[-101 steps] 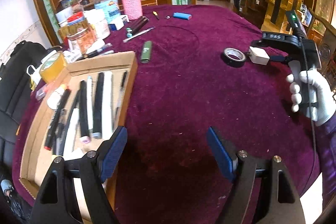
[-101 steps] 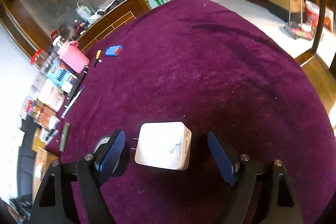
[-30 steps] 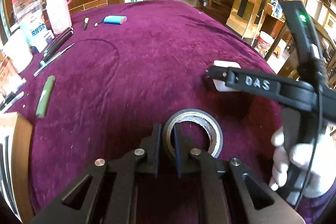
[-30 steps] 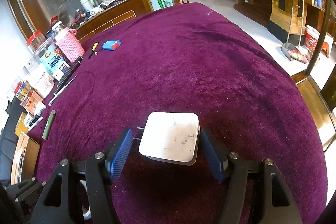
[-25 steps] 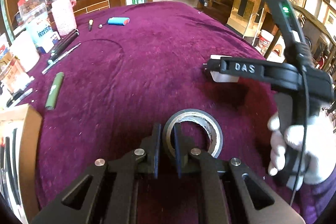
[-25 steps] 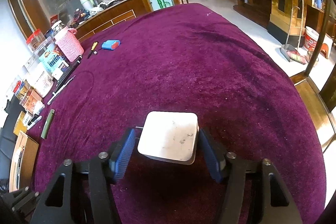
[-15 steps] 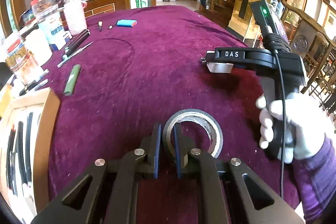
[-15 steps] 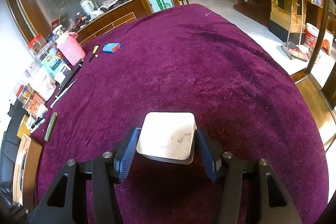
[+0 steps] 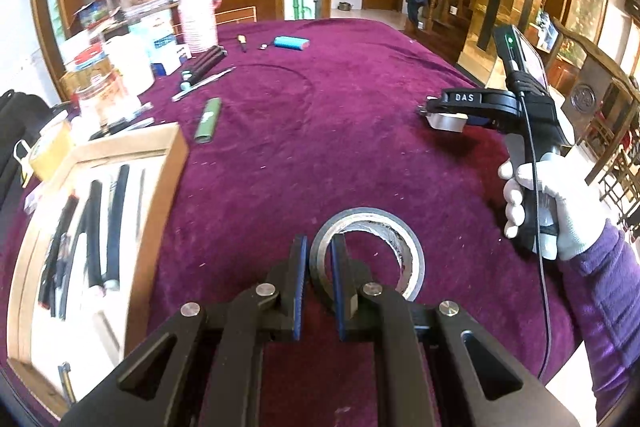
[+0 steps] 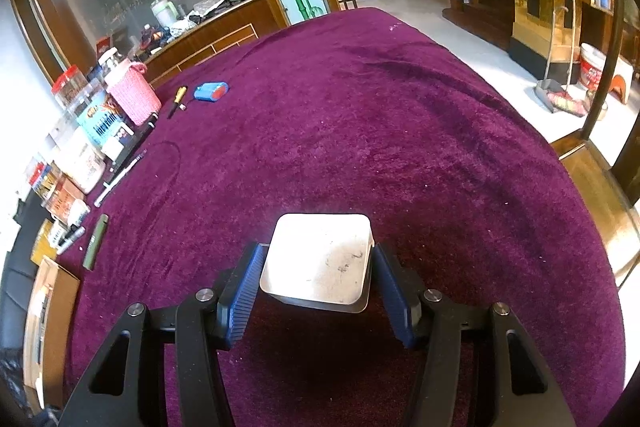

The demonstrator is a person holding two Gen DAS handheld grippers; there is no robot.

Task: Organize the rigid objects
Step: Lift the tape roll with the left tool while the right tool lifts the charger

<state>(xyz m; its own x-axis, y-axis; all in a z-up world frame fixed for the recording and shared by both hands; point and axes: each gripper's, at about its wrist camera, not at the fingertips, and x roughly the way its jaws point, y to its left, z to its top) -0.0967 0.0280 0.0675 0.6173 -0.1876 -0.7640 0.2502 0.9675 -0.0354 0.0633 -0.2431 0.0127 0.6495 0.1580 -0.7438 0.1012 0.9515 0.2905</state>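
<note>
Left gripper [image 9: 319, 279]: narrowed to a slit, pinching the near-left wall of a black tape roll [image 9: 368, 255], one blue pad outside the ring, the other inside the core. Roll tilted forward of the fingertips, its far rim beyond them, over purple tablecloth [image 9: 320, 131].

Right gripper [image 10: 316, 287]: jaws just closed inward, now clamped on a white power adapter [image 10: 320, 263], a blue pad flat against each side wall. Adapter seated between the fingertips, its scuffed top face up, far edge projecting past the pads.

From the left wrist view: right gripper [image 9: 444, 117] ahead and to the right, well apart from the tape roll, carried in a white-gloved hand [image 9: 548, 203] with purple sleeve.

Left of the left gripper: open cardboard box [image 9: 160, 187] holding black pens and markers laid lengthwise.

Beyond the box: green marker [image 9: 208, 119] lying loose on the cloth.

Far ahead-left: blue battery pack [image 9: 292, 43], pink woven holder [image 9: 198, 25].
</note>
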